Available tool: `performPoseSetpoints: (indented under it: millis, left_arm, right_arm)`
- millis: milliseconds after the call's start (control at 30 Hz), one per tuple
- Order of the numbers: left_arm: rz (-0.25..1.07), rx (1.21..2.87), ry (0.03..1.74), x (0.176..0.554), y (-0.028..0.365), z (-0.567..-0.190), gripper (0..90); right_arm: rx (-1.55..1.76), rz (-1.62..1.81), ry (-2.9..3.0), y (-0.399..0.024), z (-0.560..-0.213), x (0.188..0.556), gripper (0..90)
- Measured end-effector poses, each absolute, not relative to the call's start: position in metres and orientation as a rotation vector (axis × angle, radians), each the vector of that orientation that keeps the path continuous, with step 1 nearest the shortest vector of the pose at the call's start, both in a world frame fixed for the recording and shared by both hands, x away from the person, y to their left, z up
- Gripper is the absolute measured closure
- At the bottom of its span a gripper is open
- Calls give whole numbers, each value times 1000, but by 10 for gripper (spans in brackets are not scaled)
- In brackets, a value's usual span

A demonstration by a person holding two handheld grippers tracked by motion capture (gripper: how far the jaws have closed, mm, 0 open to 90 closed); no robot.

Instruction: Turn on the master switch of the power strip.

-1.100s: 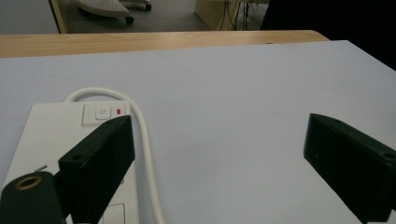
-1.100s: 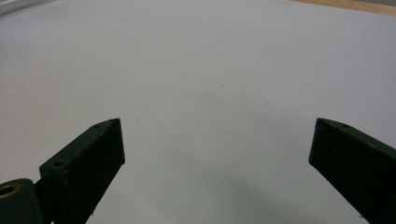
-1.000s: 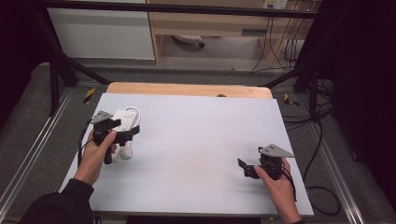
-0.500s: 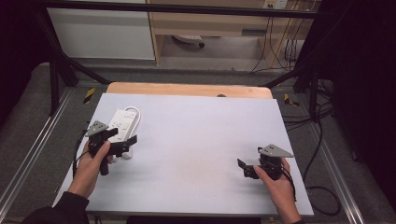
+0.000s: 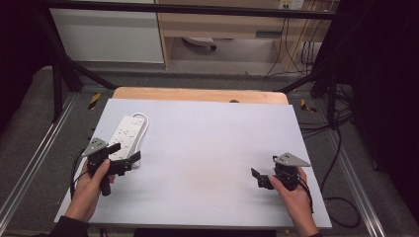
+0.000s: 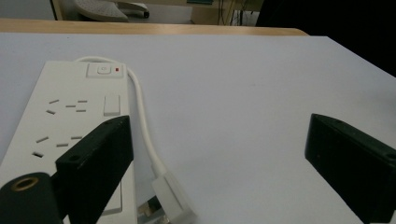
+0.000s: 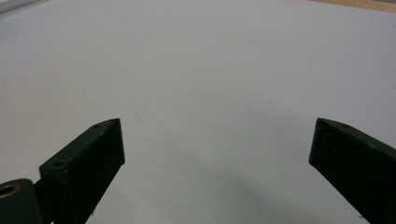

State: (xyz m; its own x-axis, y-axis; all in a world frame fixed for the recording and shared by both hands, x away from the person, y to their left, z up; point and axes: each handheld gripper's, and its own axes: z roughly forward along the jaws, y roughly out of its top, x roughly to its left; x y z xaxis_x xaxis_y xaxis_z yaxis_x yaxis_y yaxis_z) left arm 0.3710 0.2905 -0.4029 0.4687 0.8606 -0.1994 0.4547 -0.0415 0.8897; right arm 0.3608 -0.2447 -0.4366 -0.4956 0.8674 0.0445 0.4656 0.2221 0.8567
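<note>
A white power strip [image 5: 126,134] lies flat at the table's left side, with its white cable [image 5: 144,120] looping round its far end. In the left gripper view the strip [image 6: 70,116] is at left, its switch at the far end. The cable [image 6: 142,116] runs down to a white plug [image 6: 173,200] beside it. My left gripper [image 5: 126,153] hovers open just off the strip's near end, and its jaws [image 6: 217,140] hold nothing. My right gripper [image 5: 263,172] rests open near the front right, with bare table between its jaws [image 7: 215,135].
A pale sheet [image 5: 207,148] covers the table, and a strip of wood [image 5: 197,94] shows along its far edge. Black frame legs [image 5: 59,74] and floor cables [image 5: 336,148] flank the table. Shelving [image 5: 222,29] stands beyond it.
My left gripper has drawn back from over the power strip toward the near edge. The right gripper has not moved.
</note>
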Motion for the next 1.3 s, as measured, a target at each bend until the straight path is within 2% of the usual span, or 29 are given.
performPoseSetpoints:
  millis: [833,1300]
  left_arm:
    - [483,1752,1077,332,285,-417,78]
    - [505,1690,1128,320,311,-429,89]
  right_arm:
    - [1229,1195,2051,-245,-437,360,38]
    - [1280,1100,2054,-249,-445,364,43]
